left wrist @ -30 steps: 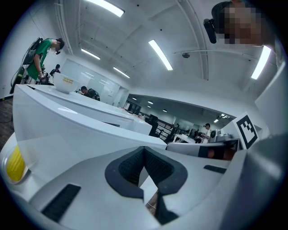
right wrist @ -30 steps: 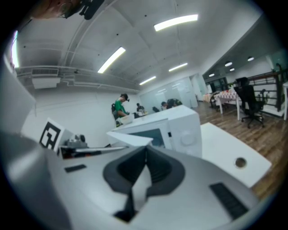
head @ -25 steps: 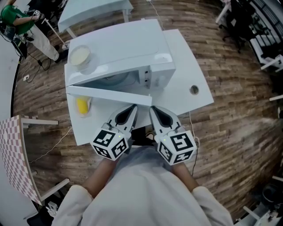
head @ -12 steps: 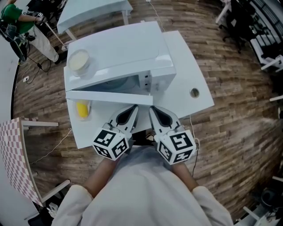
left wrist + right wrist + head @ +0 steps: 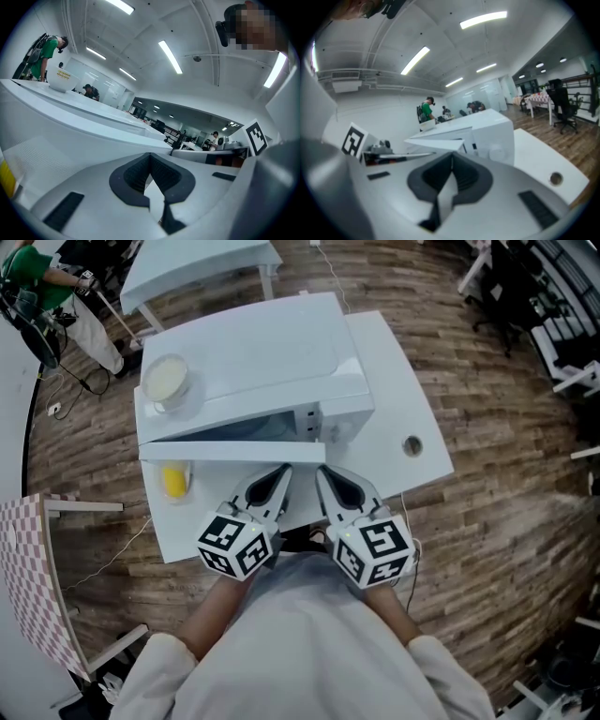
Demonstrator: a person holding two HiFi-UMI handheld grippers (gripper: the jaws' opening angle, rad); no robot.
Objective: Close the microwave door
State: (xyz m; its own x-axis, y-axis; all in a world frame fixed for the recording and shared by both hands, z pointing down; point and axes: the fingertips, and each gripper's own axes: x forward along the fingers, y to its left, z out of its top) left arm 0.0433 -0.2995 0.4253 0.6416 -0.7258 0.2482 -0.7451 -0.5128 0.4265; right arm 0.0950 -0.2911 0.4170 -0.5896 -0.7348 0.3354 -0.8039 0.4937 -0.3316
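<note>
The white microwave [image 5: 253, 352] stands on a white table [image 5: 394, 381]. Its door [image 5: 230, 451] is ajar, hinged at the left, leaving a narrow wedge of dark cavity. My left gripper [image 5: 279, 472] and right gripper [image 5: 326, 474] sit side by side just in front of the door's free end, both shut with nothing between the jaws. Whether the tips touch the door I cannot tell. In the left gripper view the door [image 5: 70, 140] fills the left side beyond the left gripper [image 5: 150, 157]. The right gripper view shows the microwave [image 5: 492, 131] beyond the right gripper [image 5: 451, 157].
A white bowl [image 5: 167, 379] rests on the microwave's top at the left. A yellow object [image 5: 174, 481] lies on the table under the door's hinge side. A round cable hole [image 5: 411, 445] is in the table at the right. Wooden floor surrounds the table; people stand far left.
The door has swung in toward the microwave body, narrowing the gap. Both grippers stay at nearly the same place, still shut.
</note>
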